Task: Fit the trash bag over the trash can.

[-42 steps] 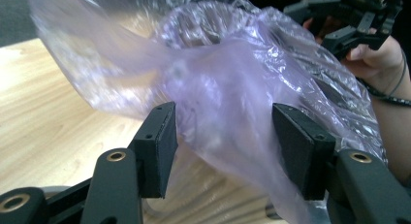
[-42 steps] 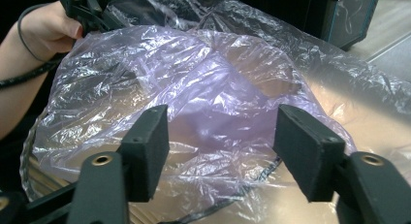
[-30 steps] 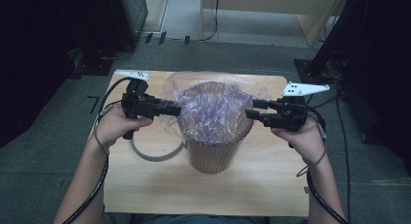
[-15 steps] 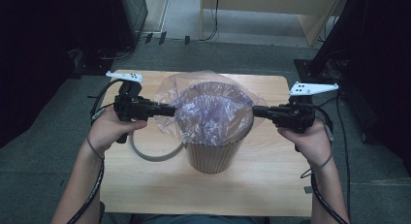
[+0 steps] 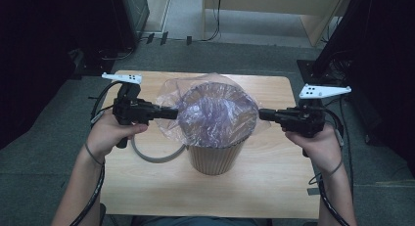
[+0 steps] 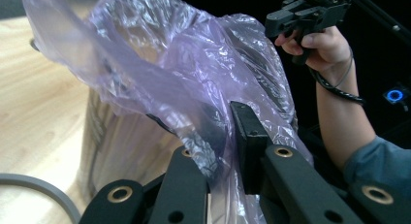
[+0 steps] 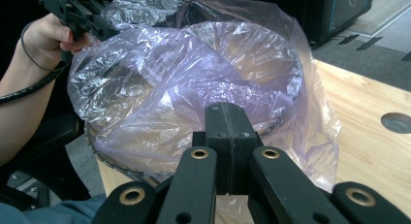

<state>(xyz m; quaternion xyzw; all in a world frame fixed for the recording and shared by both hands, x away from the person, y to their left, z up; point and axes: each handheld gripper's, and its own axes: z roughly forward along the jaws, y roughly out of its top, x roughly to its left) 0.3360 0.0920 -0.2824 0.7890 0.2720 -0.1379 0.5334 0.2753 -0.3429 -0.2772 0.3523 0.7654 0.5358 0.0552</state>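
A brown ribbed bin [image 5: 214,157] stands mid-table, lined with a thin purple plastic bag [image 5: 215,113]. My left gripper [image 5: 173,112] meets the bag's left edge. Its jaws have just been closing, and in the left gripper view the film [image 6: 194,88] is bunched between the fingertips of that gripper [image 6: 228,136]. At the bag's right edge, my right gripper [image 5: 262,114] is shut, its pads pressed flat together on a pinch of film [image 7: 227,132]. The bag [image 7: 194,78] spreads wide over the bin's mouth between the two grippers.
A grey ring [image 5: 151,155] lies on the wooden table [image 5: 147,196] left of the bin, its edge also low in the left gripper view [image 6: 39,190]. The tabletop has a round hole [image 7: 396,122]. Dark cabinets and floor cables surround the table.
Both grippers have closed on the bag's edges and drawn apart, left one leftward, right one rightward. The bag's mouth is stretched wider over the bin.
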